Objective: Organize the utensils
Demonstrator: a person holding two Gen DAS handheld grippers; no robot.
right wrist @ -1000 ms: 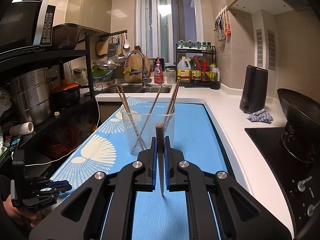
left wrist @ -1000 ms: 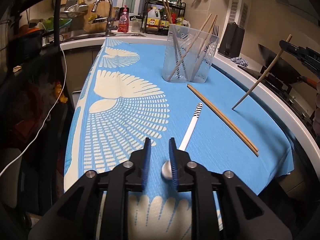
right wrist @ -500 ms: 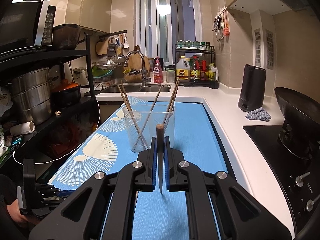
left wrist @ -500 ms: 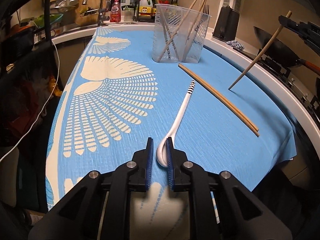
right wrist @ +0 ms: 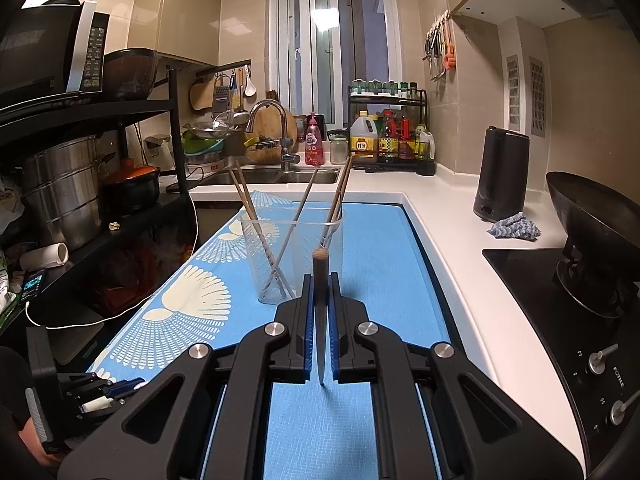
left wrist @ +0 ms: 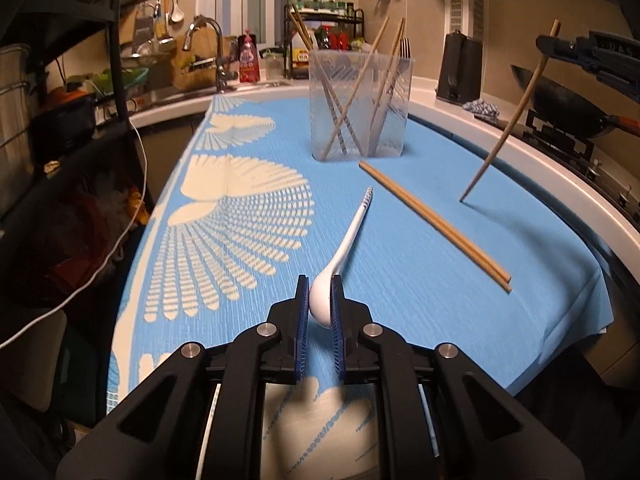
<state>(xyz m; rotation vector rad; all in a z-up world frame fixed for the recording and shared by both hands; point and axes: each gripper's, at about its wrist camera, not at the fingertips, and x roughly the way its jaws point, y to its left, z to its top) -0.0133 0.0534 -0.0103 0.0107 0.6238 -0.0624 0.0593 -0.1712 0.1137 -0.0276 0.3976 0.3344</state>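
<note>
A white spoon [left wrist: 352,236] with a striped handle end lies on the blue mat [left wrist: 420,300]. Its bowl sits between the pads of my left gripper [left wrist: 320,284], whose jaws are closing and touch it on both sides. My right gripper [right wrist: 320,280] is shut on a wooden chopstick [right wrist: 320,264] held upright, tip down on the mat; the left wrist view shows this chopstick [left wrist: 504,132] at the right. A clear container [left wrist: 360,104] with chopsticks and a fork stands further back. A chopstick pair [left wrist: 436,224] lies flat on the mat.
To the right are a stove [right wrist: 540,312] with a black wok [right wrist: 592,216], a black kettle [right wrist: 500,176] and a blue cloth [right wrist: 516,228]. A dark shelf rack [right wrist: 80,200] with pots lines the left. The sink [right wrist: 276,176] is behind the mat.
My left gripper slid onto the spoon, bringing its bowl from beside the right finger to between the pads, and the jaws narrowed onto it. The right gripper held still.
</note>
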